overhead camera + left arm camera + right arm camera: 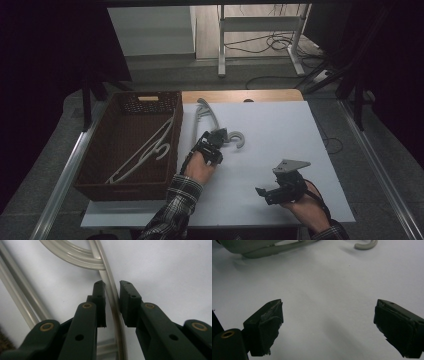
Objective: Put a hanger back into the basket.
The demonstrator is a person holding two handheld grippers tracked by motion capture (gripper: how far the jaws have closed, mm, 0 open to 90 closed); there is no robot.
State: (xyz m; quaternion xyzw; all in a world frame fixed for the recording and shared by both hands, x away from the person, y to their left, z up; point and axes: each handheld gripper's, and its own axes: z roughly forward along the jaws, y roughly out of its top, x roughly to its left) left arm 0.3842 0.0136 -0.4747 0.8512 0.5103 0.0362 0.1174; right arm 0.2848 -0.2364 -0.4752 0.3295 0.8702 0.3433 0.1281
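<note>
A pale grey plastic hanger [202, 112] lies on the white board [285, 125], its hook [239, 139] pointing right. My left gripper [216, 137] sits over the hanger's neck. In the left gripper view its jaws [112, 286] are closed on a thin bar of the hanger [109, 277], and the curved shoulder [75, 255] runs just beyond. My right gripper [265, 192] hovers low over the board's front right, open and holding nothing. In the right gripper view the pads [270, 320] stand wide apart above bare board, with the hanger's hook [367, 245] far ahead.
A brown wicker basket [172, 150] stands left of the board, touching its edge, with white hangers [150, 147] lying inside. A strip of wooden tabletop [240, 95] shows behind the board. Cables and a metal frame [260, 30] are on the floor beyond.
</note>
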